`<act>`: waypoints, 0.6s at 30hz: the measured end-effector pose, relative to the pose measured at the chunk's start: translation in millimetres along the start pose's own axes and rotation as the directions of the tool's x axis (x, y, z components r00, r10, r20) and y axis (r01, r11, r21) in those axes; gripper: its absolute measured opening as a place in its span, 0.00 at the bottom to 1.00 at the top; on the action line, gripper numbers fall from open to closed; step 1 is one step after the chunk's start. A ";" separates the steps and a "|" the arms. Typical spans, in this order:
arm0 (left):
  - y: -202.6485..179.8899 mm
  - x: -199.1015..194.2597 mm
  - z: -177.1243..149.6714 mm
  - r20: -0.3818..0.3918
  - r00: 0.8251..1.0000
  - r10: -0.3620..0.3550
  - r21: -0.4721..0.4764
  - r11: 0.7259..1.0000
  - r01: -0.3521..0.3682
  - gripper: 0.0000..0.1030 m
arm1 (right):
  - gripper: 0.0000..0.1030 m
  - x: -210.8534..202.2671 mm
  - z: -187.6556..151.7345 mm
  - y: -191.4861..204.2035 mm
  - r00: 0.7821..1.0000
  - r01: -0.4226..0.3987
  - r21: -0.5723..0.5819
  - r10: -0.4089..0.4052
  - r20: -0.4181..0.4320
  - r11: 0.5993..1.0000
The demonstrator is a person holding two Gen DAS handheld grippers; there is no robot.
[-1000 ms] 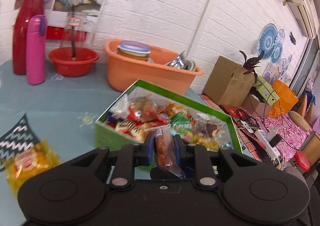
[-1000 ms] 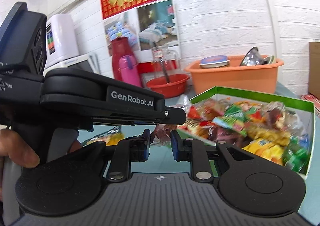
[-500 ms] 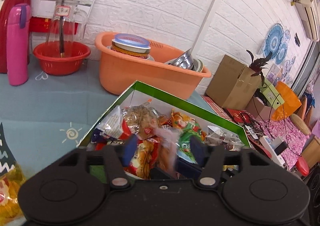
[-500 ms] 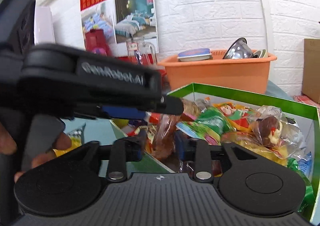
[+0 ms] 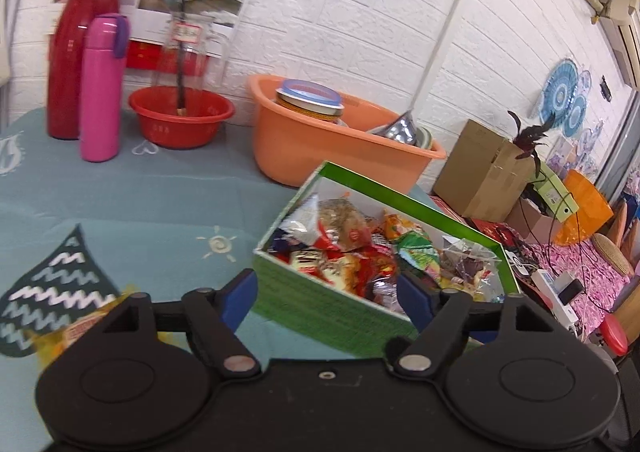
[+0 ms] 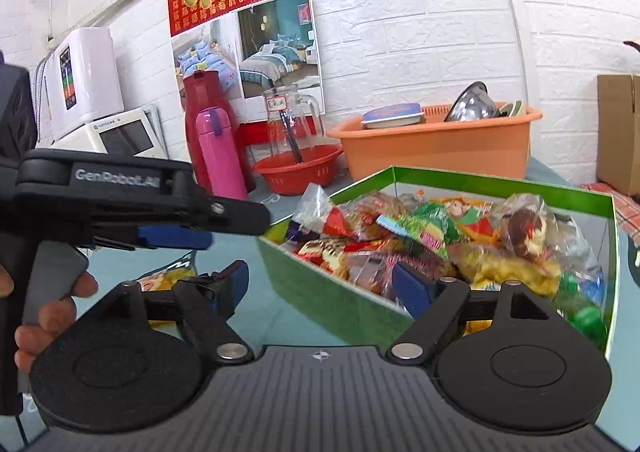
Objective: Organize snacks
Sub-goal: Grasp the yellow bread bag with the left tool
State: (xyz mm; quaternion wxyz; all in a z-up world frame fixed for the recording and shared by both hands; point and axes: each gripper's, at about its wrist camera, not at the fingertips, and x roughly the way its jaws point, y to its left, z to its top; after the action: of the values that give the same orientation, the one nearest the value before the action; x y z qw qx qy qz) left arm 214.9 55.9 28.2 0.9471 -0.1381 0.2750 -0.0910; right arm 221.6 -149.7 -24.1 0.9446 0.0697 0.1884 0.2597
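While both grippers hover near green box (image 5: 328, 310): left gripper (image 5: 326, 290) wide open, empty; right gripper (image 6: 320, 282) same. Snacks (image 6: 432, 236) piled inside box. Yellow packet (image 5: 76, 328) on table, outside. Judged between picks; next: left reaches, closes on packet.

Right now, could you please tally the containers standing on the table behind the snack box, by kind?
Flasks: 2, red flask and pink flask
Basins: 2, red basin and orange basin
Glass jugs: 1, glass jug
Total: 5
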 end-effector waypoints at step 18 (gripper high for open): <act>111.6 -7.6 -13.3 -0.093 0.981 0.168 -0.121 0.976 -0.179 1.00 | 1.00 -46.6 -12.4 40.6 0.994 -0.065 0.053 0.070 -0.083 0.996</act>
State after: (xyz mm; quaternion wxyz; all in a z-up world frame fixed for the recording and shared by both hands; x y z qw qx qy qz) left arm 212.1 160.5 -13.6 0.9284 -0.1707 0.3300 0.0045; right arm 160.9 -138.6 -11.3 0.9243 0.0888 0.2322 0.2894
